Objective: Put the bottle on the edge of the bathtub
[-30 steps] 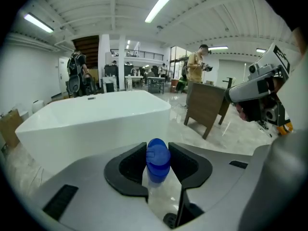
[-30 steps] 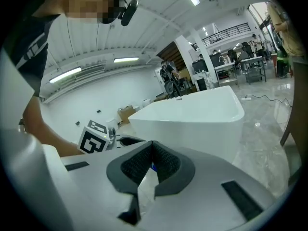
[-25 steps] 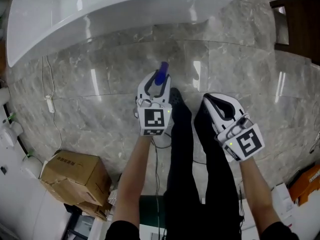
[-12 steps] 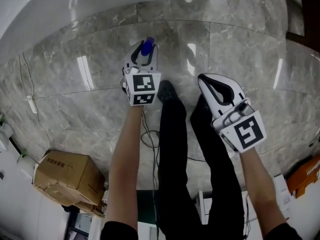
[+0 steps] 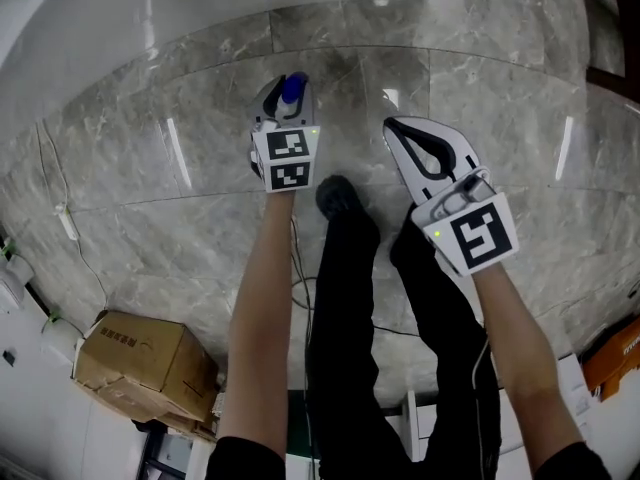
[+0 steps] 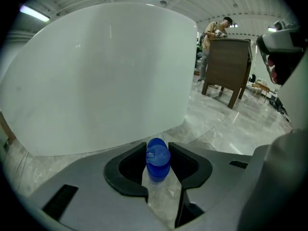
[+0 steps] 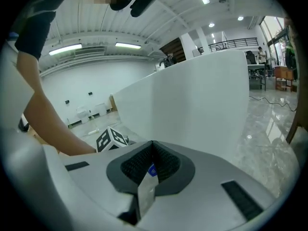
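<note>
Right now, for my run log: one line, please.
left hand-held gripper: shut on blue-capped clear plastic bottle; right hand-held gripper: shut; white bathtub: ahead

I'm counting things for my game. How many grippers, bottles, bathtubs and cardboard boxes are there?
Grippers: 2, the left gripper and the right gripper
bottle: 1
bathtub: 1
cardboard box: 1
Total: 5
</note>
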The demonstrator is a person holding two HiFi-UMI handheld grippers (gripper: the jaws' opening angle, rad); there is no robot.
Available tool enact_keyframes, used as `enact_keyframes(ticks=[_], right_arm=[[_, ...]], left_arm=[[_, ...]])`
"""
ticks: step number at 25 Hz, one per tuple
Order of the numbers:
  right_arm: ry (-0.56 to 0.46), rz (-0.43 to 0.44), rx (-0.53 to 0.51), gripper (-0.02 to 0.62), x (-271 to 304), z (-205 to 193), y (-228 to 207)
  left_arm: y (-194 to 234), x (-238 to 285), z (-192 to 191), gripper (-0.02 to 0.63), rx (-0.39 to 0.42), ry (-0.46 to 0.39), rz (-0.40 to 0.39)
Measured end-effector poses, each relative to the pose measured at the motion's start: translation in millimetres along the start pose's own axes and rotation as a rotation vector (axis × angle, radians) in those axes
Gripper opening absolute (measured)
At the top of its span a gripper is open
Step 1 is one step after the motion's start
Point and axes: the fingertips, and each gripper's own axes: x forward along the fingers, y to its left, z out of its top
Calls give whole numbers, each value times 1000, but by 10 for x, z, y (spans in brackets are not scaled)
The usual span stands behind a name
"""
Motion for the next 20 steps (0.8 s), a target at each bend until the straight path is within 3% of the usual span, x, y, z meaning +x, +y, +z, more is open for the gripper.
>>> enact_keyframes(ticks=[6, 12, 20], right_arm=[[-46, -21, 4, 13, 137, 31, -55], [-22, -39, 42, 13, 152, -32, -187], [-30, -43, 82, 12, 159, -37, -209]], left_arm=[[98, 317, -216, 150, -2, 50, 13], [160, 569, -206, 150, -7, 60, 11], [86, 741, -363, 150, 72, 119, -24]])
